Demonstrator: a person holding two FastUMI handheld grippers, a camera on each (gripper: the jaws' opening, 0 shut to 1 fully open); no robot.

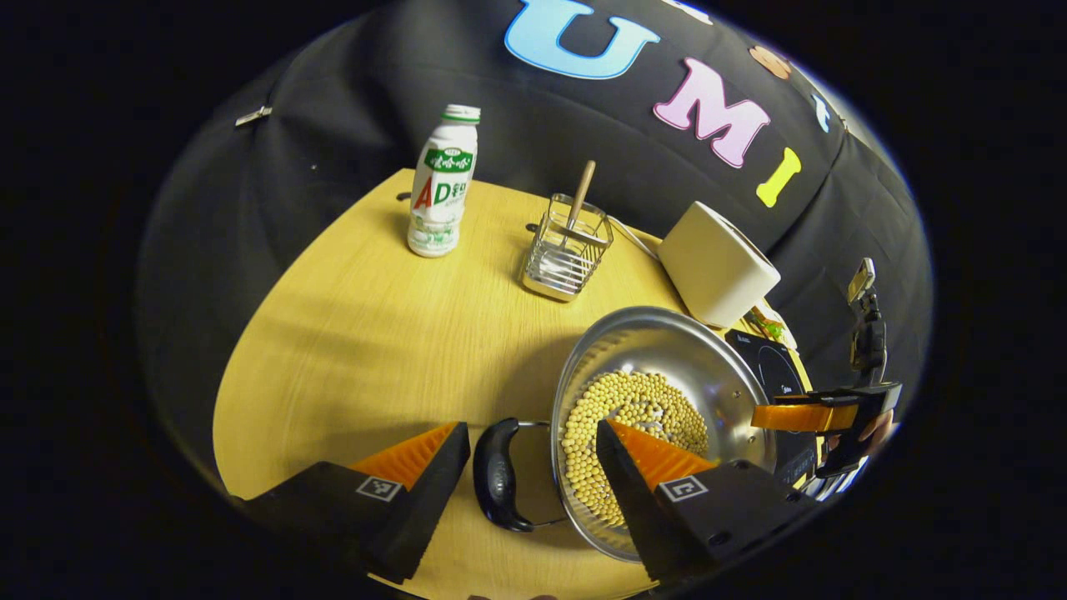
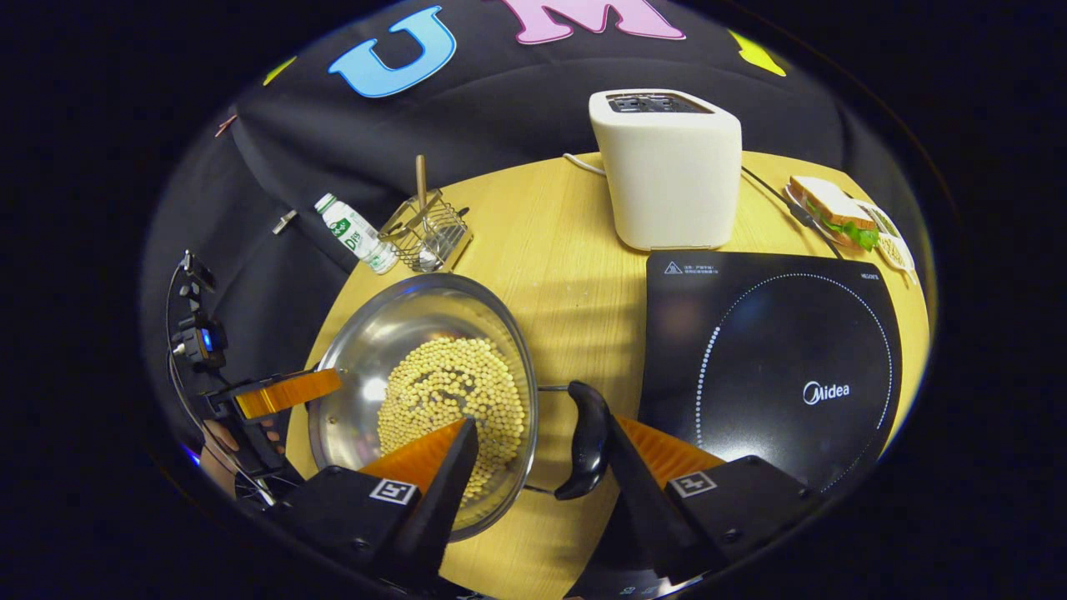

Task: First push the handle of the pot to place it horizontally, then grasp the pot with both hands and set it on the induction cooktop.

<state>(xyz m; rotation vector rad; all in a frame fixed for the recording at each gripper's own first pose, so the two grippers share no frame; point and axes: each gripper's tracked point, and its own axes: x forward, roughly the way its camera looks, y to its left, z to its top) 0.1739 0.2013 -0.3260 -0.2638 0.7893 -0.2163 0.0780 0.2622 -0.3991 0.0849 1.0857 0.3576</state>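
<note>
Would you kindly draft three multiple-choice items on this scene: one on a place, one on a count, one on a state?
1. Where does the round steel pot of yellow beans stand?
A. on the black induction cooktop
B. on the wooden table, beside the cooktop
C. on the cream toaster

2. How many black side handles has the pot?
A. none
B. one
C. two

3. How are the right gripper's fingers?
A. open, astride rim and handle
B. shut on the handle
C. shut on the rim

Key: B, bare wood surrounds it; C, each view shows one; A, a gap is visible.
</note>
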